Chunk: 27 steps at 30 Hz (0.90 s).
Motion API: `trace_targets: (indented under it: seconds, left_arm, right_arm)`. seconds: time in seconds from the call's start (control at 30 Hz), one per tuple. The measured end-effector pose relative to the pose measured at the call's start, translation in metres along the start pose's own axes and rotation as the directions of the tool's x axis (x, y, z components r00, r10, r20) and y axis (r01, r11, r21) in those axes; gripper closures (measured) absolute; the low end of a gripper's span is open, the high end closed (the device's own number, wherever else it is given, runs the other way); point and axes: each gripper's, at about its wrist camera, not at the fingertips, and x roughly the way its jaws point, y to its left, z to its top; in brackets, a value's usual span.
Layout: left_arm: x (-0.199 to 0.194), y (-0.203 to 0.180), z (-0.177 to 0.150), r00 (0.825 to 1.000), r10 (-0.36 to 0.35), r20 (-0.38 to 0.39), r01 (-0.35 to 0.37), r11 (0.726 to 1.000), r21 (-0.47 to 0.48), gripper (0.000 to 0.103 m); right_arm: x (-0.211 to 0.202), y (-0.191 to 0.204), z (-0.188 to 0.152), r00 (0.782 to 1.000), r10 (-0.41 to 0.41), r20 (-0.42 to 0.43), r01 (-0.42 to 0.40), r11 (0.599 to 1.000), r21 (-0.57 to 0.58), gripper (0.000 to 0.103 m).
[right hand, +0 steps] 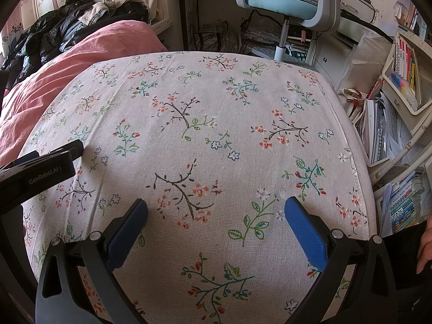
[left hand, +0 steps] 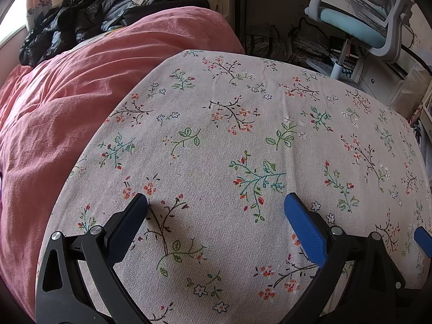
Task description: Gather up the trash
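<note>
1. No trash can be made out on the surface (left hand: 243, 140) in either wrist view, so where the task's thing lies cannot be told; only the floral cloth covering the surface shows, and its near edge is cut off by the bottom of both frames.
2. The left hand-held gripper (left hand: 216, 202) hangs just above the cloth with its jaws spread wide and nothing between them. In the right wrist view only its black body shows, at the left edge, and its fingers are out of sight.
3. The right hand-held gripper (right hand: 216, 208) is likewise wide open and empty above the cloth. One blue finger pad of it pokes into the left wrist view at the right edge.
4. White lettering on the left gripper's body reads "GenRobot.AI". The spines on the books (right hand: 405, 62) at the right carry print too small to read.
5. The cloth is a coarse, pale woven fabric printed with small twigs, leaves and red, orange and white flowers.
6. A soft, wrinkled pink duvet (left hand: 54, 113) lies beside the surface on the left, with a heap of shiny dark jackets (left hand: 67, 24) behind it.
7. A grey office chair (right hand: 283, 2) with a light blue seat stands beyond the far edge; its top is cropped.
8. A person's hand (right hand: 426, 245) is partly visible at the right edge.
</note>
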Motion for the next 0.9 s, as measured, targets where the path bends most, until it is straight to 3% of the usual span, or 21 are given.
trace_targets:
  seconds: [0.23, 0.77, 0.9]
  left_arm:
    - [-0.002, -0.003, -0.002, 1.0, 0.026, 0.0, -0.026, 0.999, -0.041, 0.006]
    - [0.004, -0.005, 0.006, 1.0, 0.006, 0.002, -0.006, 1.0, -0.022, 0.006]
    - [0.002, -0.013, 0.003, 0.999, -0.045, -0.002, 0.045, 0.998, 0.046, 0.006]
  right_arm:
    - [0.0, 0.0, 0.0, 1.0, 0.0, 0.0, 0.0, 1.0, 0.0, 0.006]
    - [0.0, 0.0, 0.0, 1.0, 0.001, 0.001, -0.001, 1.0, 0.001, 0.006]
    - [0.0, 0.0, 0.0, 1.0, 0.0, 0.0, 0.0, 1.0, 0.0, 0.006]
